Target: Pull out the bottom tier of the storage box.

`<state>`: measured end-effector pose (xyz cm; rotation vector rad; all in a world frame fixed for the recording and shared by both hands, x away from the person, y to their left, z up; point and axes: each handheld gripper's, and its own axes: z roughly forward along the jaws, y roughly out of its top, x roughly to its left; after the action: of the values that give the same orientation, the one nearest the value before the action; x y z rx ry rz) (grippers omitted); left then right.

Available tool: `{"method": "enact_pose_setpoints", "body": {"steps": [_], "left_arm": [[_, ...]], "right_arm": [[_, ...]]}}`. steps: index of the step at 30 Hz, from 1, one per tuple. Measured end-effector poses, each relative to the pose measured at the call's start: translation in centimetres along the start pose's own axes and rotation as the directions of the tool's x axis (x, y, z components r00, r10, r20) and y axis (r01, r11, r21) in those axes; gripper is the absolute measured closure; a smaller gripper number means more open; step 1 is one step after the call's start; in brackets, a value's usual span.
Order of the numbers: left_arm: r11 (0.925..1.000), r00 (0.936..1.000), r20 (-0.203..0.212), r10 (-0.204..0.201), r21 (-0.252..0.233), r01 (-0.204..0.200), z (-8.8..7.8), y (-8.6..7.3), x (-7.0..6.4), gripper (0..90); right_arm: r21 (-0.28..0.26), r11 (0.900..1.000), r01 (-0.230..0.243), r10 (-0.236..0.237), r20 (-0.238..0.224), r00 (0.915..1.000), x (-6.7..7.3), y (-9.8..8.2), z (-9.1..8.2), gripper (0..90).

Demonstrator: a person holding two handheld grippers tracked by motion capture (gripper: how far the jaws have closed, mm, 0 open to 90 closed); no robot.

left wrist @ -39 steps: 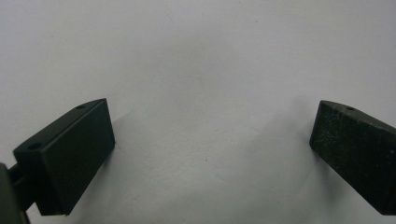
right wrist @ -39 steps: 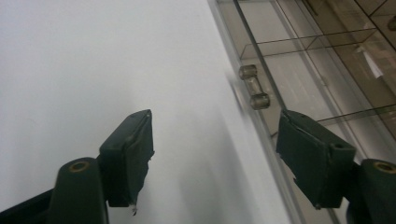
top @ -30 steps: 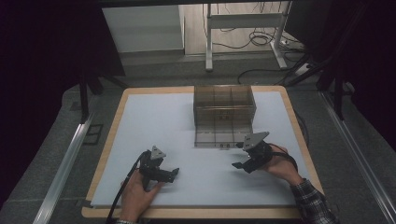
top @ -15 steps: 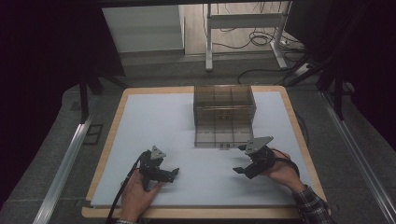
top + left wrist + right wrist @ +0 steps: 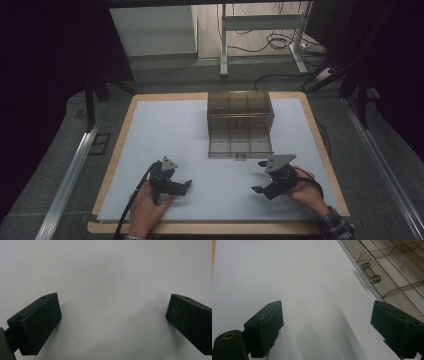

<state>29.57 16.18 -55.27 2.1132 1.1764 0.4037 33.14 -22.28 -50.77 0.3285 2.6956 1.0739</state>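
A smoky clear plastic drawer box [image 5: 240,111] stands at the far middle of the white table mat [image 5: 165,130]. Its drawer [image 5: 240,145] is pulled out toward me, with a small clear handle [image 5: 240,156] [image 5: 370,276] on the front. My right gripper [image 5: 258,176] [image 5: 327,305] rests low over the mat just in front and to the right of the drawer. Its jaws have just been opening and hold nothing. My left gripper [image 5: 186,187] [image 5: 112,300] lies open on the mat at the near left, with only bare mat between its jaws.
The mat lies on a wooden board [image 5: 120,150] with a raised edge all round. Metal rails [image 5: 70,175] run along both sides of the table. Beyond the far edge are desk legs [image 5: 223,45] and cables on the floor.
My right gripper has drawn back from the drawer front toward the near edge, and its jaws stand wider apart. The left gripper has stayed where it was.
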Motion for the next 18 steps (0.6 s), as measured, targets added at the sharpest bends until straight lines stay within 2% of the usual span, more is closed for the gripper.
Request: {"method": "enact_pose_setpoints", "body": {"steps": [12,18], "left_arm": [[1.0000,1.0000,0.000,0.000,0.000,0.000,0.0,0.0,0.0,0.0],[1.0000,1.0000,0.000,0.000,0.000,0.000,0.0,0.0,0.0,0.0]], "right_arm": [[0.001,1.000,-0.021,0.021,-0.004,0.9998,1.4,-1.1,-0.3,7.7],[-0.001,0.999,-0.033,0.033,-0.020,0.9993,2.1,-1.7,-0.3,5.3]]}}
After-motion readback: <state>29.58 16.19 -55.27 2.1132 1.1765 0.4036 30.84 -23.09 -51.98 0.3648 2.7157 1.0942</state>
